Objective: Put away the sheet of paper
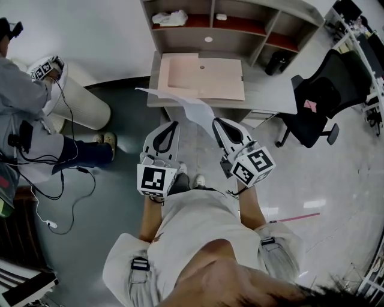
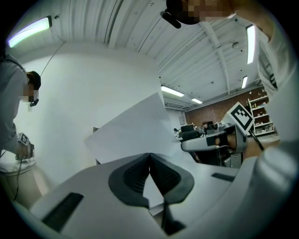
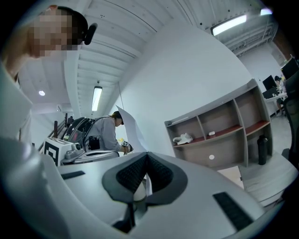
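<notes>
paper (image 1: pixel 193 107) in right hand-held gripper (image 1: pixel 218 123)

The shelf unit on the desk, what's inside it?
A crumpled white wad upper left, a small white object upper middle, a black bottle lower right. What lies behind the bottle is hidden.

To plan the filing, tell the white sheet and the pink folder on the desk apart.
The sheet of paper is white; the folder is pale pink. The sheet is held up, curved, in front of the desk; the folder lies flat on it. Both are thin.
</notes>
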Motion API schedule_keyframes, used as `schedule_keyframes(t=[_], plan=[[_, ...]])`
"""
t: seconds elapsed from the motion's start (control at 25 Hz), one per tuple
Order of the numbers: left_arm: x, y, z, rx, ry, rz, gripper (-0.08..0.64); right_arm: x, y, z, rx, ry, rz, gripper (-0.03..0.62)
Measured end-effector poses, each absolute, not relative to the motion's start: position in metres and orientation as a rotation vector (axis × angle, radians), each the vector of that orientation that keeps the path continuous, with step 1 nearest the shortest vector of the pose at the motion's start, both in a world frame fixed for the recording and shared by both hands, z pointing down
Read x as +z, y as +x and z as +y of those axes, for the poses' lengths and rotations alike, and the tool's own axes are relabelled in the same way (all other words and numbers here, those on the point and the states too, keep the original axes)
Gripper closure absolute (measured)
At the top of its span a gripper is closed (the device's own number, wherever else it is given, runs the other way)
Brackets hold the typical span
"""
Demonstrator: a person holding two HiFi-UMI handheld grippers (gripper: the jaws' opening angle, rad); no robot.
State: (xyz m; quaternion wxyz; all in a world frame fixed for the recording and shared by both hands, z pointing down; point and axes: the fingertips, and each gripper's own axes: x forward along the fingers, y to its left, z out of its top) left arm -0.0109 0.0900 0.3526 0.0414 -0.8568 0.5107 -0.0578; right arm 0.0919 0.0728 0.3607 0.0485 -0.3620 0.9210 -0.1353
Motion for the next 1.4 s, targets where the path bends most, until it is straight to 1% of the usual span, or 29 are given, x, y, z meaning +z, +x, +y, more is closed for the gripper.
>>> schedule_keyframes(t=[0.28, 0.96, 1.4], plan=[[0.36, -0.017, 0.062, -0.184, -2.634, 1.56, 0.538, 0.368, 0.085, 0.044, -0.427, -1.113, 2.807, 0.574], [0.357, -0.058, -0.041, -0.075, -2.728, 1.421, 0.538, 0.362, 0.045, -0.044, -0.366, -1.297, 2.775, 0.574], [0.362, -0.078, -0.083, -0.068, -2.777, 1.346, 0.538, 0.361, 0.022, -0.078, -0.341, -1.387, 2.758, 0.574]])
